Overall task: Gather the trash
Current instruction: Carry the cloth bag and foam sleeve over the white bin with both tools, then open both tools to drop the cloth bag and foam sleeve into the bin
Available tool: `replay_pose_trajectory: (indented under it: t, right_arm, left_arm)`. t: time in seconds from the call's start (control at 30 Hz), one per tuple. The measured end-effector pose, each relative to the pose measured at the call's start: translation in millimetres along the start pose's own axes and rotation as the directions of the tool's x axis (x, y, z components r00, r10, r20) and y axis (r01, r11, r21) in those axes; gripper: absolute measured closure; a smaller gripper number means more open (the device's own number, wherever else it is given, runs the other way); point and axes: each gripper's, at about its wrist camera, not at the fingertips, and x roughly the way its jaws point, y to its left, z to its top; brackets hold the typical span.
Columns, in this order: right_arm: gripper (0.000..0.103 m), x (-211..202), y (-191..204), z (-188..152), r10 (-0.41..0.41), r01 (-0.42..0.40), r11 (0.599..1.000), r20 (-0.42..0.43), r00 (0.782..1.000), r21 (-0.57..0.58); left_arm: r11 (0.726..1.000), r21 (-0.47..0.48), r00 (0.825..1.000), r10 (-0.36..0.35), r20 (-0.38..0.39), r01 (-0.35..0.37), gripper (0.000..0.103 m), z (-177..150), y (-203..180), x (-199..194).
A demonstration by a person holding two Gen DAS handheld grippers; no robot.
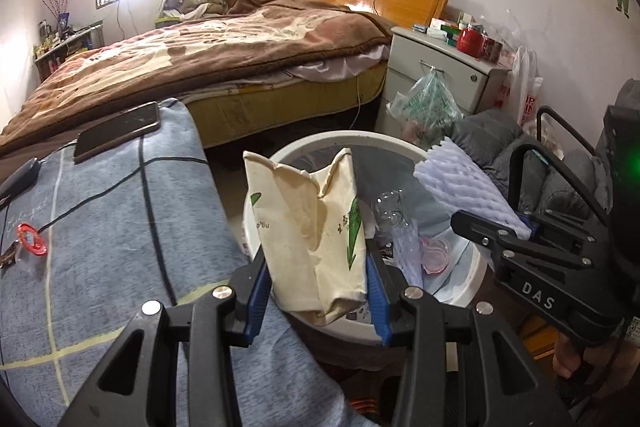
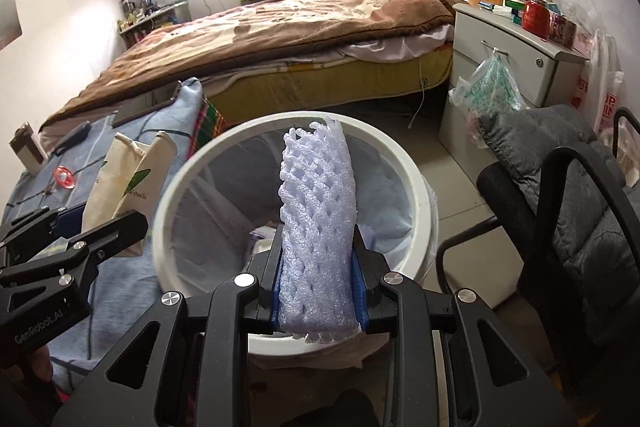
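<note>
The left gripper is squeezing a crumpled paper bag between its blue pads. The right gripper is squeezing a piece of white foam net, which sticks up from its jaws. Both pieces of trash hang over the white trash bin, which sits on the floor just in front, with a thin liner bag inside. Some clear plastic trash already lies in the bin. To the left is a blue-grey blanket with a phone on it. Far behind is a bed.

This looks like the dropping step. Next, I think each gripper needs to open over the bin's mouth so the bag and the net fall inside, not on the rim.
</note>
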Motion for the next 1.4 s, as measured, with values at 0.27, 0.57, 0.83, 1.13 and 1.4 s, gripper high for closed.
replay_pose_trajectory:
  t: [0.27,0.57,0.83,1.13,1.4]
  right_arm:
    - [0.072,11.9,-10.2,-0.5,0.008,-0.007,1.000,-0.043,0.999,0.004]
    - [0.042,8.8,-15.3,-1.1,0.003,-0.003,1.000,-0.011,1.000,0.022]
    - [0.042,2.3,-13.9,-1.4,0.005,-0.005,0.999,0.007,1.000,0.037]
    - [0.042,-5.0,-3.0,-4.0,0.012,-0.013,0.999,0.022,1.000,0.032]
    - [0.042,-15.5,9.9,-4.6,0.032,-0.033,0.999,0.050,0.998,0.030]
  left_arm:
    - [0.999,-0.020,0.999,-0.039,-0.028,0.039,0.055,1.5,-5.2,13.2]
    - [0.999,-0.028,0.999,-0.032,-0.019,0.032,0.042,0.8,-3.8,10.9]
    - [0.999,-0.035,1.000,-0.027,-0.005,0.027,0.041,-1.7,1.3,0.3]
    - [0.999,-0.054,0.999,-0.006,0.035,0.008,0.040,-4.2,12.0,-19.8]
    - [0.997,-0.076,0.998,0.019,0.062,-0.014,0.039,-11.4,27.1,-39.8]
